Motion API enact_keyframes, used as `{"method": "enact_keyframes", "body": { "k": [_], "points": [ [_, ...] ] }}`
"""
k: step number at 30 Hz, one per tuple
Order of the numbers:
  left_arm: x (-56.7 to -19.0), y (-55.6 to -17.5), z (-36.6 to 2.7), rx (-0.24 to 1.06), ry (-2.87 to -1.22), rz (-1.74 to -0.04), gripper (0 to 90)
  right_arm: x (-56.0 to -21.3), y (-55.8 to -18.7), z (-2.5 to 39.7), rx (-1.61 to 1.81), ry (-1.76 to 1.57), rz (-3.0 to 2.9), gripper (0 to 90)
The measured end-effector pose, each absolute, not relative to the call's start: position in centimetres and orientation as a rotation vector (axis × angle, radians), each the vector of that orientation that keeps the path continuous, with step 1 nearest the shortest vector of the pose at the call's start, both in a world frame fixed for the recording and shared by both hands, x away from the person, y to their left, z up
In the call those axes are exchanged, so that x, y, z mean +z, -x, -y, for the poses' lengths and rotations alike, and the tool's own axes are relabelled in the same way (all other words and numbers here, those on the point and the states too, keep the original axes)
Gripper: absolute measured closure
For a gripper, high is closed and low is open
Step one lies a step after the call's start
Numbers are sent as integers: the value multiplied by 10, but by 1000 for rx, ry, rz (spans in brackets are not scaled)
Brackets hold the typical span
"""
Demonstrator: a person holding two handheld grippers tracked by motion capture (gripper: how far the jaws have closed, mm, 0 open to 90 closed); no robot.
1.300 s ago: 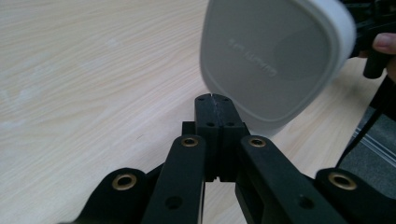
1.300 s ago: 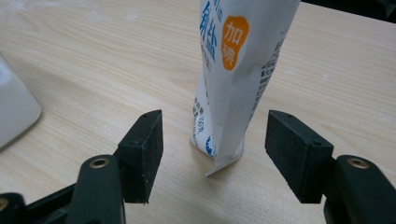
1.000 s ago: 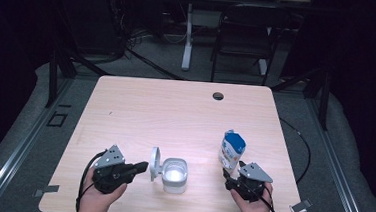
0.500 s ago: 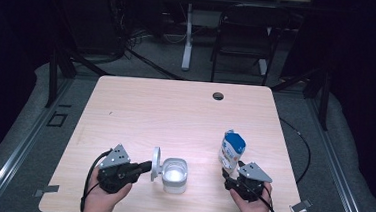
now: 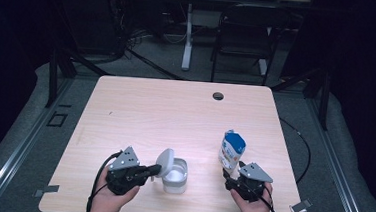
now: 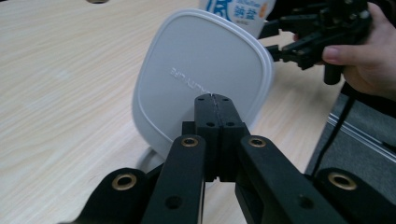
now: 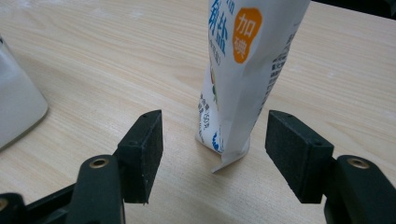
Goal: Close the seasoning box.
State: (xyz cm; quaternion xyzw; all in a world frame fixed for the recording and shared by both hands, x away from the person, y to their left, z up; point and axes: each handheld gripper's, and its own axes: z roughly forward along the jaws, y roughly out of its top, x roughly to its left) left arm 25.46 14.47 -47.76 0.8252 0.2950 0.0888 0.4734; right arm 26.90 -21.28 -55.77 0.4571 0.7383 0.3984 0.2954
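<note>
Left tongs point(image 5: 155, 171) sit at the near-left of the counter point(image 5: 175, 110), jaws pressed together at the edge of the white lid point(image 5: 165, 160) — in the left gripper view the lid point(image 6: 201, 79) stands nearly upright, hinged up from the white container point(image 5: 176, 174), and the jaws look clamped on its rim, though the exact bite is hidden behind them. Container is just right of those tongs, touching-close. Further right, the blue-and-white salt pouch point(image 5: 232, 150) stands upright, long axis vertical, directly ahead of the right tongs point(image 5: 231, 181) — much nearer the right hand than the left. In the right gripper view the tongs point(image 7: 212, 156) are spread apart w/ the pouch's base point(image 7: 233, 116) between and slightly beyond the pads, not touching either. Next move prob. a short push fwd, then close.
</note>
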Motion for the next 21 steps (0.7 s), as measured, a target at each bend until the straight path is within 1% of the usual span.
{"method": "enact_keyframes", "body": {
  "k": [12,21],
  "points": [
    [-477,-253,-147,230,-2014,-729,900,-557,-267,213,1059,-1213,-1961,368],
    [-478,-253,-160,247,-2002,-761,900,-556,-267,212,1061,-1209,-1968,369]
  ]
}}
